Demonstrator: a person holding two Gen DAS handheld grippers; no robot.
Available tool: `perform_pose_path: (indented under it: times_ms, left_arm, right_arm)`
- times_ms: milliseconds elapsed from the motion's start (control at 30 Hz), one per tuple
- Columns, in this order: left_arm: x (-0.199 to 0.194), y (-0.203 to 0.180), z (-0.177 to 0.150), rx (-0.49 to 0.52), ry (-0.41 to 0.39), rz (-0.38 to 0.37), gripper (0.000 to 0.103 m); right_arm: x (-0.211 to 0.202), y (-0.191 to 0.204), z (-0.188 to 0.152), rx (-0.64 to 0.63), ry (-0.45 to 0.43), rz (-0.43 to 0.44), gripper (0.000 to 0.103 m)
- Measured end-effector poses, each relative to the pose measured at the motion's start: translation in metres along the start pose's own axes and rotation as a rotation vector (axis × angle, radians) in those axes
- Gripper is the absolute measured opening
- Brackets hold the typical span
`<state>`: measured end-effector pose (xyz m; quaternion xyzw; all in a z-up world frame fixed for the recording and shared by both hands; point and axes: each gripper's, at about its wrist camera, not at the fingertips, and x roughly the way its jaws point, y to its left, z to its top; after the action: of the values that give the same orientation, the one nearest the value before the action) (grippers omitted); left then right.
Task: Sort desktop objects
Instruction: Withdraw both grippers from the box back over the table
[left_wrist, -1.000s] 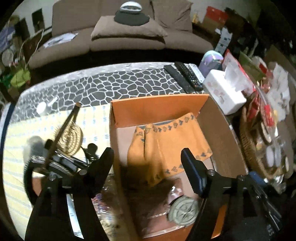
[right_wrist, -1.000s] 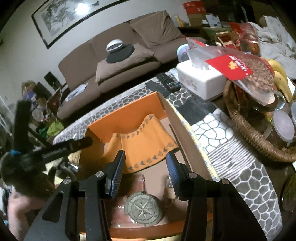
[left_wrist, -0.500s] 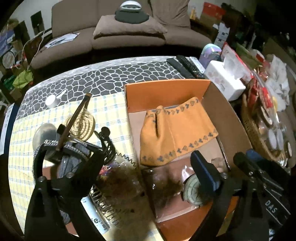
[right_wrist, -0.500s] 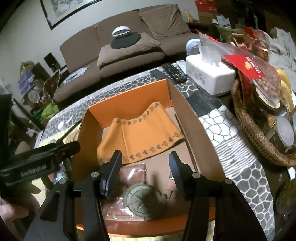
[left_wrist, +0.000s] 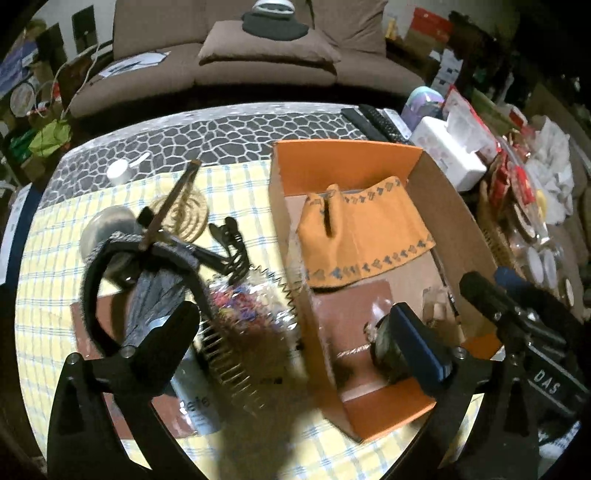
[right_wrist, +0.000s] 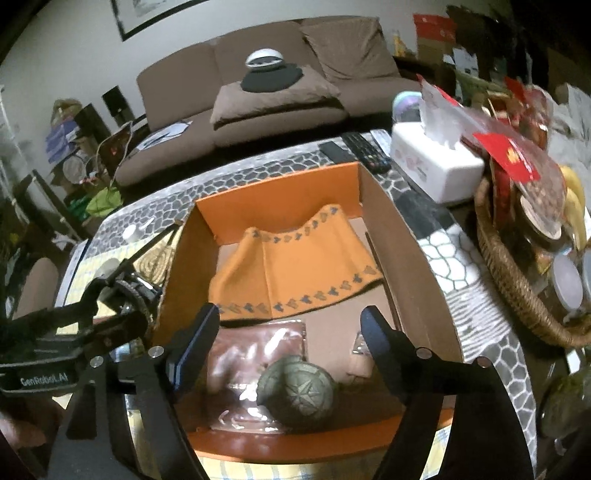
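Note:
An open orange cardboard box (right_wrist: 417, 258) holds an orange patterned cloth (right_wrist: 291, 273), a brown packet (right_wrist: 243, 354) and a round metal compass-star object (right_wrist: 299, 391). My right gripper (right_wrist: 290, 325) is open and empty, hovering over the box above the round object. My left gripper (left_wrist: 295, 325) is open and empty, straddling the box's left wall (left_wrist: 291, 236). Left of the box lie a clear bag of coloured bits (left_wrist: 243, 299), a metal comb (left_wrist: 229, 365), a black headband (left_wrist: 110, 258), a black claw clip (left_wrist: 231, 240) and a woven coaster (left_wrist: 184, 210).
A yellow checked cloth (left_wrist: 51, 258) covers the near table. Remote controls (right_wrist: 362, 151) and a white tissue box (right_wrist: 436, 166) sit behind the box. A wicker basket (right_wrist: 517, 288) of snacks stands at the right. A brown sofa (right_wrist: 258, 85) is beyond the table.
My left gripper has moved left and back, bringing the loose items left of the box into view. My right gripper has opened wider over the box and lifted slightly.

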<state>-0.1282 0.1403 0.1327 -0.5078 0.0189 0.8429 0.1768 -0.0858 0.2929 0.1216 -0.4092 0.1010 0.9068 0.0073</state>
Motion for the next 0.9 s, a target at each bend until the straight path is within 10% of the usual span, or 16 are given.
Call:
perform_pose_path:
  times_ms: [900]
  left_arm:
    - [-0.035, 0.131, -0.078, -0.169, -0.035, 0.099, 0.103]
  right_arm:
    - [0.01, 0.081, -0.018, -0.209, 0.094, -0.044, 0.085]
